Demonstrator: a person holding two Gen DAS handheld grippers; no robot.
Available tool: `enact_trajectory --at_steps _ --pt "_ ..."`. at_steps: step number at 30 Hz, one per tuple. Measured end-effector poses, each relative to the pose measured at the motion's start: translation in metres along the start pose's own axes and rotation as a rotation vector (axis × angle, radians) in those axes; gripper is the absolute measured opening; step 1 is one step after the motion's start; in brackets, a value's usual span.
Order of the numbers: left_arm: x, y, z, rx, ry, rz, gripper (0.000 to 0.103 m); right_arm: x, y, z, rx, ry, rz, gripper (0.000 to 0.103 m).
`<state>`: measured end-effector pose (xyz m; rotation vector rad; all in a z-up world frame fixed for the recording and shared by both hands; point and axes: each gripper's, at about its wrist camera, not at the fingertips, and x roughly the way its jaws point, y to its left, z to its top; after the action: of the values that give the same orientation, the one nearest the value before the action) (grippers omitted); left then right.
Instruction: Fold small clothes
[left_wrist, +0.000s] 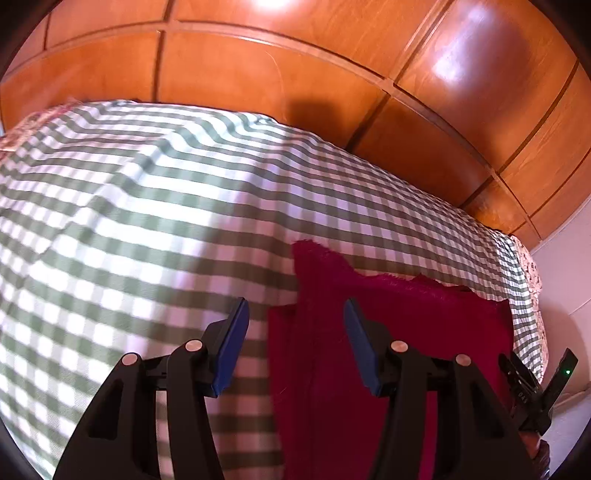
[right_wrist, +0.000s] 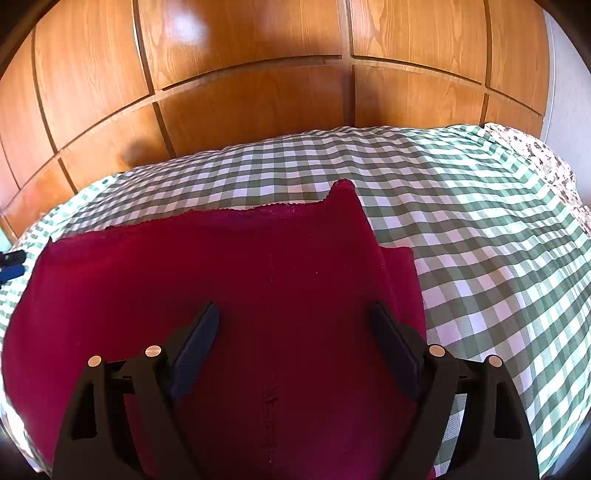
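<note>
A dark red garment (right_wrist: 258, 266) lies spread on the green-and-white checked bedcover (right_wrist: 480, 221), with a folded layer along its right side and a raised corner at the far edge. My right gripper (right_wrist: 293, 317) is open and empty just above the garment's middle. In the left wrist view the garment (left_wrist: 406, 317) lies at the lower right. My left gripper (left_wrist: 295, 314) is open and empty over the garment's left edge, one finger above the bedcover (left_wrist: 147, 221), the other above the red cloth.
A wooden panelled wardrobe (right_wrist: 258, 92) stands right behind the bed. A floral sheet edge (right_wrist: 546, 155) shows at the bed's far right corner. The other gripper's body (left_wrist: 535, 384) shows at the right edge of the left wrist view.
</note>
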<state>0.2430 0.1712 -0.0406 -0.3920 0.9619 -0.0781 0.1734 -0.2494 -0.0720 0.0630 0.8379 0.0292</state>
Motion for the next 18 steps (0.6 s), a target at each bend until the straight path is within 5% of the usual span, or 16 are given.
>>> enact_trajectory --at_steps 3,4,5,11,15,18 --pt "0.022 -0.007 0.004 0.004 0.043 -0.001 0.049 0.000 0.000 0.000 0.000 0.001 -0.001 0.083" --pt "0.031 -0.010 0.004 0.007 0.058 -0.004 0.037 0.000 0.000 0.000 0.001 0.000 0.000 0.083" --pt "0.035 -0.011 0.005 0.011 0.067 -0.004 0.008 -0.001 0.000 0.000 0.001 0.000 -0.001 0.083" --pt "0.005 -0.024 0.002 0.016 -0.093 0.003 0.006 0.000 0.000 0.001 0.006 0.005 0.009 0.083" --pt "0.053 -0.018 -0.008 0.009 0.040 0.124 0.010 0.000 0.001 0.001 -0.008 0.012 0.000 0.083" --pt "0.040 -0.025 -0.011 0.000 -0.023 0.153 0.020 -0.004 0.002 0.008 -0.030 0.035 0.006 0.078"
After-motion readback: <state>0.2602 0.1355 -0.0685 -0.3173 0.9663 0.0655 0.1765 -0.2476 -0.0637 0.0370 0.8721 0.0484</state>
